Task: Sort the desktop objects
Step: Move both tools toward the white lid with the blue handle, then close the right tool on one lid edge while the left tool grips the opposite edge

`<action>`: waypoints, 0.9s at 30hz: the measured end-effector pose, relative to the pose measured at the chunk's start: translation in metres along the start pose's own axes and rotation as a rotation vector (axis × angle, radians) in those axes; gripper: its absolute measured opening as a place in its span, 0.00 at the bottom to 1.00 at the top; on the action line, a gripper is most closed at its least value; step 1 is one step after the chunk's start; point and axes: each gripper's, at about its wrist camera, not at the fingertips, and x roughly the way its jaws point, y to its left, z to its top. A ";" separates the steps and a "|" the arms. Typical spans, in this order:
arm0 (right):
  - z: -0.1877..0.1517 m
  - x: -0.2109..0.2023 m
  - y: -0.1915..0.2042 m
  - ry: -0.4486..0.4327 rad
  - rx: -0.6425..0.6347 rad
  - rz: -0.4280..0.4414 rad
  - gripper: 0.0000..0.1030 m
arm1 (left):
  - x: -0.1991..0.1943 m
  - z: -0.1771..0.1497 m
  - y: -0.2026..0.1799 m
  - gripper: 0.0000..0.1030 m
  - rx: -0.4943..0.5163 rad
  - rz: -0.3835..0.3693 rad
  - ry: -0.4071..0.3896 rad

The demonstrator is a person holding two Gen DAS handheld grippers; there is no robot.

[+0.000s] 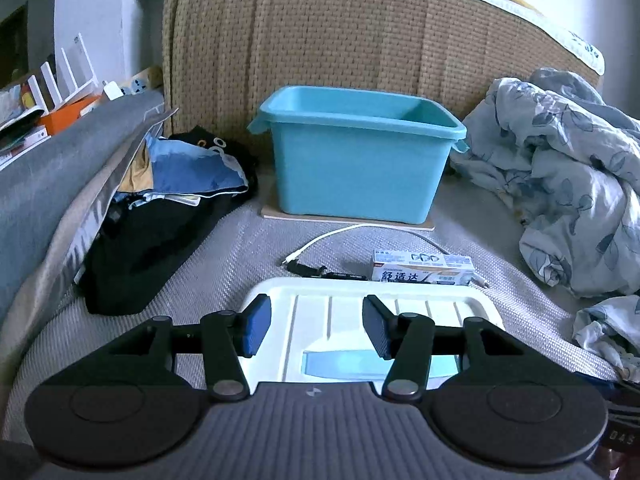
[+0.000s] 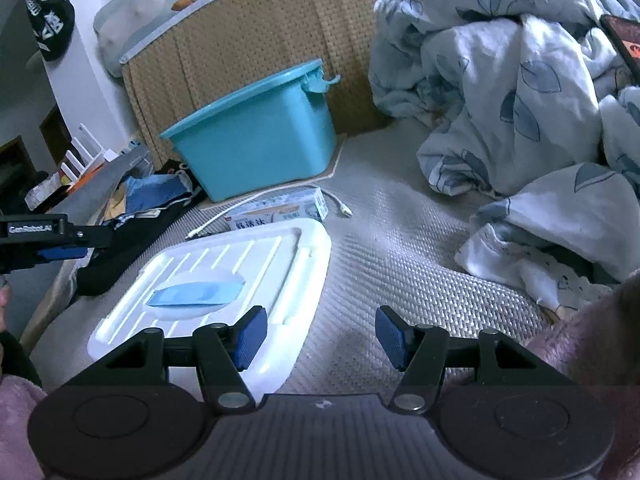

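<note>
**Both claws over the white lid**

Left wrist: your left gripper (image 1: 316, 326) hung with jaws apart, empty, above the lid (image 1: 412, 308); the toothpaste box (image 1: 424, 270) lay crosswise behind.

Right wrist: your right gripper (image 2: 320, 338) gaped, empty; the box (image 2: 280, 214) ran left-right before the bin (image 2: 256, 152).

Dim, bluish daylight; sharp centre, strong fisheye bending, dark corners.

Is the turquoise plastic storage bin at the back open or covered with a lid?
Open. The turquoise plastic storage bin shows its bare rim and inner walls, while the white ribbed plastic lid lies flat in front of it.
</note>
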 end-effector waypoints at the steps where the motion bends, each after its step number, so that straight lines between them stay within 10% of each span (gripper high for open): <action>1: 0.003 0.000 0.000 -0.017 -0.008 -0.003 0.62 | 0.000 0.000 0.000 0.54 0.000 -0.001 -0.002; 7: 0.039 0.011 0.009 -0.250 -0.074 -0.032 0.75 | 0.001 -0.001 0.000 0.57 -0.002 -0.007 -0.001; 16: 0.036 0.085 -0.019 -0.022 -0.127 -0.074 0.73 | 0.006 -0.002 0.011 0.59 -0.051 -0.018 0.030; 27: 0.027 0.084 -0.027 -0.038 -0.119 -0.108 0.72 | 0.025 0.000 0.027 0.60 -0.104 -0.013 0.120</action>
